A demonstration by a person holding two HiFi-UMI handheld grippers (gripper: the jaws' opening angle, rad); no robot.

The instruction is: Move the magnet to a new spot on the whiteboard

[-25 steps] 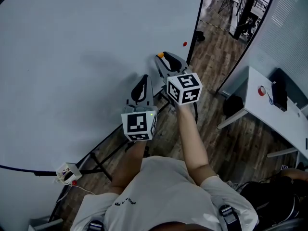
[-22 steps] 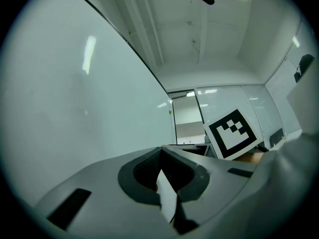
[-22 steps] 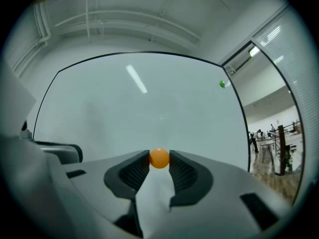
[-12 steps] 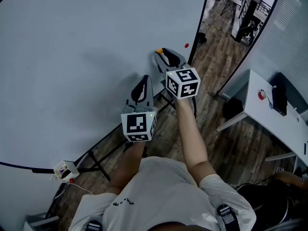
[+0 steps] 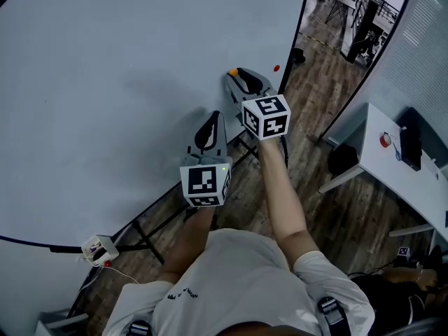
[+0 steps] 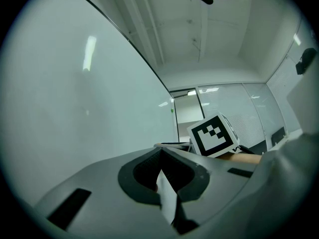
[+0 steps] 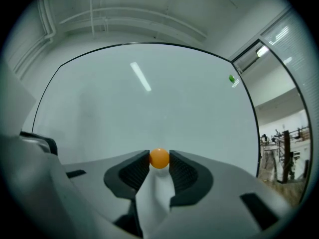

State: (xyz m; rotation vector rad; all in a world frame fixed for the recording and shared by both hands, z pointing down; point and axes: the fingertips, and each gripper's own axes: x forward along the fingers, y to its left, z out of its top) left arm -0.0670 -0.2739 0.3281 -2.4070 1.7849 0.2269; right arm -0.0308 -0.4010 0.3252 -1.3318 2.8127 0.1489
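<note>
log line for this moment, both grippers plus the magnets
right gripper: shut on orange magnet, by whiteboard | left gripper: shut, empty | red magnet, green magnet: on whiteboard, untouched

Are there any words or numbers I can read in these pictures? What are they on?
No text can be read.
Shirt print: small dark lettering, too small to read.
Left marker cube and right marker cube: black-and-white square patterns, no letters or numbers.
Whiteboard: no writing on it.
</note>
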